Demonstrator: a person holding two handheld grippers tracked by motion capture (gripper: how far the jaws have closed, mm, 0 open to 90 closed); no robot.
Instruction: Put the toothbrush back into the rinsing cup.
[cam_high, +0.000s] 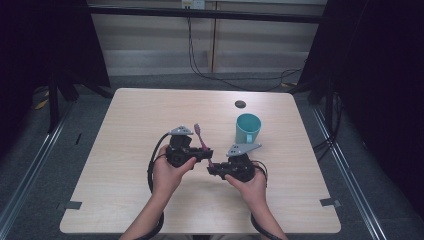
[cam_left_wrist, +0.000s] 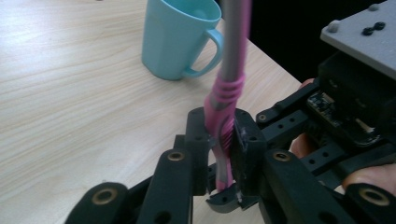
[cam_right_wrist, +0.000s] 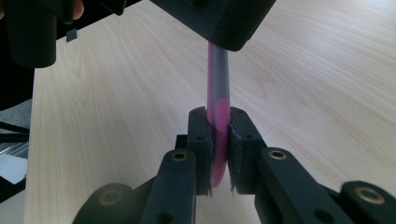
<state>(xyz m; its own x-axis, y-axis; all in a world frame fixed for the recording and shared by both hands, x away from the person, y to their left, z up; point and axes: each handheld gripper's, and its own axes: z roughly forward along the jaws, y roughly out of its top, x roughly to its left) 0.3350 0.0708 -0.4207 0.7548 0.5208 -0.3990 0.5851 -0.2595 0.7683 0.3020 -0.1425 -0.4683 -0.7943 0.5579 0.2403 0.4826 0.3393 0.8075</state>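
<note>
Pale wood-grain bench (cam_high: 125, 165) stands on grey floor (cam_high: 60, 145) between dark curtains. Near the centre, left tongs (cam_high: 209, 153) and right tongs (cam_high: 211, 170) both clamp one pink-grey toothbrush (cam_high: 201, 140). Teal mug (cam_high: 247, 128) stands just beyond, unobstructed.

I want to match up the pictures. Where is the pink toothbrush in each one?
High view: the toothbrush slants at the table's middle, between both grippers, left of the teal mug.
Left gripper view: it rises from the left gripper up the middle, the mug behind it.
Right gripper view: its pink end stands in the right gripper, centre.
Shared landmark: the light wooden table.
</note>
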